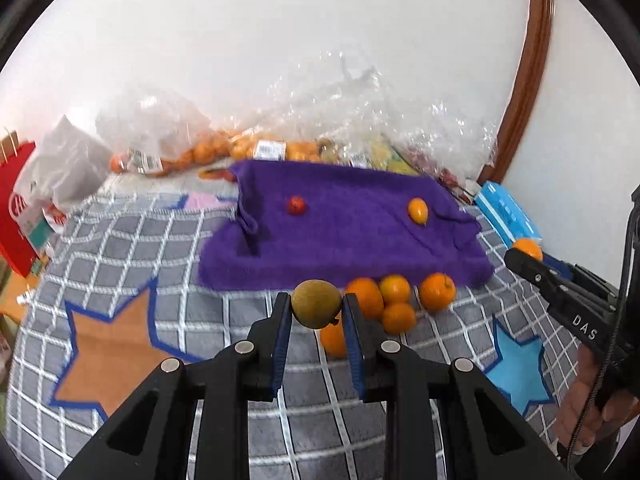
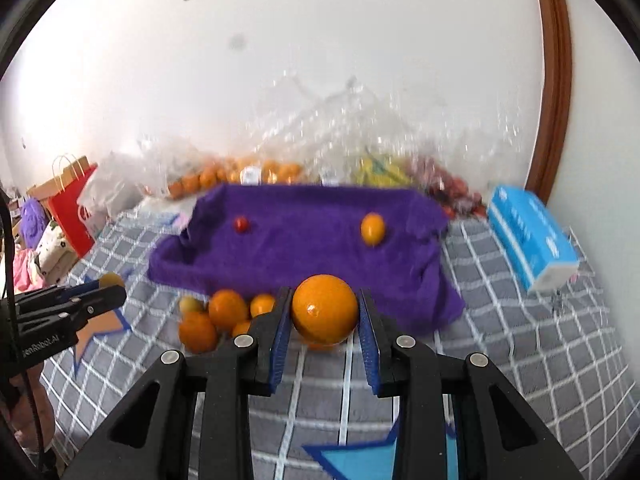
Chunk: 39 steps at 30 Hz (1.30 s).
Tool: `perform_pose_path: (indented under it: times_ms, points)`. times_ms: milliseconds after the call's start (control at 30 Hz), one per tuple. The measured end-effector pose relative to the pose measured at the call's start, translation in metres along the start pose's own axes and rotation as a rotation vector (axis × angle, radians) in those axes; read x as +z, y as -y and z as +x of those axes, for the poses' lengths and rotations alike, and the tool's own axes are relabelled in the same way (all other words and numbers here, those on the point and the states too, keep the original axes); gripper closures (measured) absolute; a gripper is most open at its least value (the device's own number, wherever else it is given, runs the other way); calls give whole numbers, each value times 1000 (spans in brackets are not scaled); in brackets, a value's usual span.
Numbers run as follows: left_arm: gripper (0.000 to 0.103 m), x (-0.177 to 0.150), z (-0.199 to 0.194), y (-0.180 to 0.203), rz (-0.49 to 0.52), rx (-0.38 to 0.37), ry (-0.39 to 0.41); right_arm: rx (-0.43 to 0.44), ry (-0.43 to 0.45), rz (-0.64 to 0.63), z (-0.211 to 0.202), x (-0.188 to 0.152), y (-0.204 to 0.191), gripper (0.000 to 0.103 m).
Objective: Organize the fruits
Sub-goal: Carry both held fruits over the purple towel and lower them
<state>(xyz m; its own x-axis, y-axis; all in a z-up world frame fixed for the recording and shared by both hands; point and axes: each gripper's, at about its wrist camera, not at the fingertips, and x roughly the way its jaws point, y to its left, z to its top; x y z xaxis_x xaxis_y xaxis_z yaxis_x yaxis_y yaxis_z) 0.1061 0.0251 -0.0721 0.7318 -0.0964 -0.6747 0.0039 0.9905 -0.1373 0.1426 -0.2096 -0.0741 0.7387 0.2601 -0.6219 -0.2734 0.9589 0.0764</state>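
left gripper: fingers clamped on a brownish-green fruit, sitting right between the blue pads at the tips
right gripper: fingers squeezed onto a big orange, also right at the tips
loose oranges: small pile just past the left fingers, a bit to their right, on the checked blanket
purple towel: beyond both sets of fingers; a red cherry tomato and a small orange fruit lie on it, well apart
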Motion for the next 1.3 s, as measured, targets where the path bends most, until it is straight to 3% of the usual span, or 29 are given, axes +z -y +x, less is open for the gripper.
perform_pose_path:
  times_ms: [233,367,533,800,867,1067,1300]
  points:
    - [79,32,8,0,-13,2,26,1,42,15,11,36,0,71]
    - [79,49,23,2,-27,3,36,48,38,35,25,48,7,71]
    - [78,67,50,4,-53,-9,23,28,42,45,38,62,19,71]
    - [78,67,93,8,-16,-12,23,63,13,52,74,49,35,71]
    - [78,65,99,3,-29,-11,17,38,17,49,75,48,43,71]
    - [78,64,102,-11,-58,-4,43,-19,34,121,78,48,75,71]
    - [78,62,111,-19,-77,-15,47,-2,-19,149,105,40,81,71]
